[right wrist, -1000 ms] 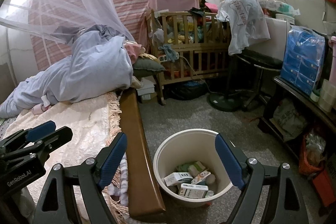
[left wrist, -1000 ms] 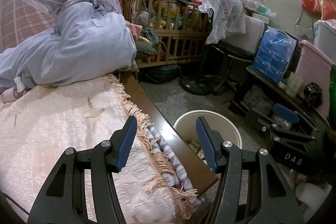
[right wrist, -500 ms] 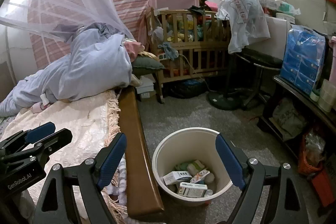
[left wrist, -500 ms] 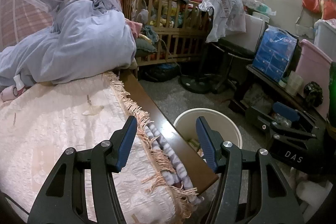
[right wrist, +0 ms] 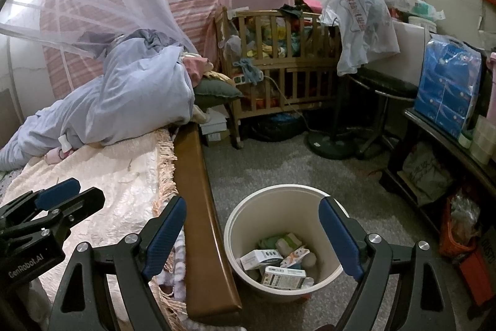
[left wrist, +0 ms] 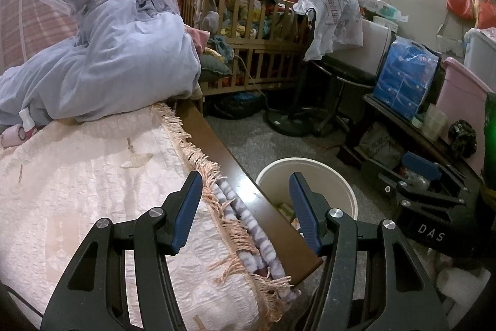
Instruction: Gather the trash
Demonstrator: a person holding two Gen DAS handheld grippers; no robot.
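A white round trash bin [right wrist: 235, 225] stands on the grey floor beside the bed's wooden side rail [right wrist: 195, 176]. It holds several small boxes and wrappers [right wrist: 279, 259]. My right gripper [right wrist: 251, 225] is open and empty, held above the bin. My left gripper [left wrist: 245, 203] is open and empty over the bed's fringed edge; the bin [left wrist: 338, 179] shows partly behind its right finger. A small crumpled scrap [left wrist: 136, 158] lies on the cream bedspread [left wrist: 77, 191]. The left gripper also shows in the right wrist view [right wrist: 59, 197], and the right gripper in the left wrist view [left wrist: 421, 172].
A heap of light blue bedding [right wrist: 133, 101] lies at the head of the bed. A wooden crib [right wrist: 279, 67] full of clothes stands behind. A black stool [right wrist: 381, 95], a fan base [right wrist: 328, 145] and a dark shelf [right wrist: 434, 145] with blue packs line the right.
Both grippers stay open and empty. The views shift only slightly; the right gripper has drifted a little nearer over the bin.
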